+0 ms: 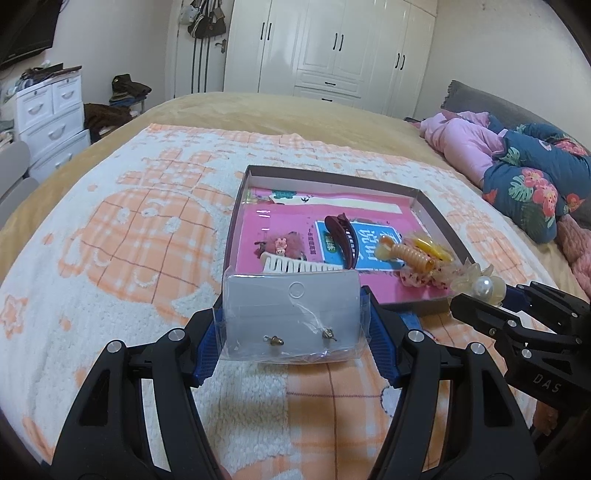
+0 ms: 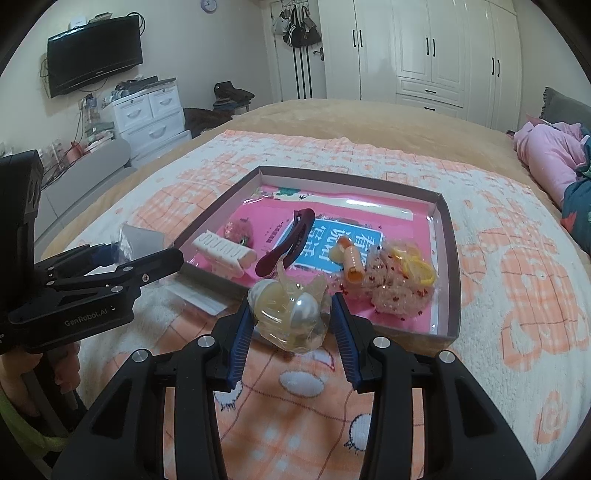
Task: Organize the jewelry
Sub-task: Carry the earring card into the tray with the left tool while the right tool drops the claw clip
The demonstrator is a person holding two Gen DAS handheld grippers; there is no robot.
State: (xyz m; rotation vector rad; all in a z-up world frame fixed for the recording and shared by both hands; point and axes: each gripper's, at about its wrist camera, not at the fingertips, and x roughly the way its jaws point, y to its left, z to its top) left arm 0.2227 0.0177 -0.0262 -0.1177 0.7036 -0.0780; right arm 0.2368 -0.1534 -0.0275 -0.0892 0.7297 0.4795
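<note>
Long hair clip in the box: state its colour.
Dark maroon hair clip; clearest in the right wrist view.

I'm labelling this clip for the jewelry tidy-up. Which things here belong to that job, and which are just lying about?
Part of the job:
- earring packet in the left gripper
- pearl hair clip in the right gripper
- tray
- dark red claw clip
- white comb
- scrunchie

Lying about:
- pink clothes
- floral bedding
- handbags
</note>
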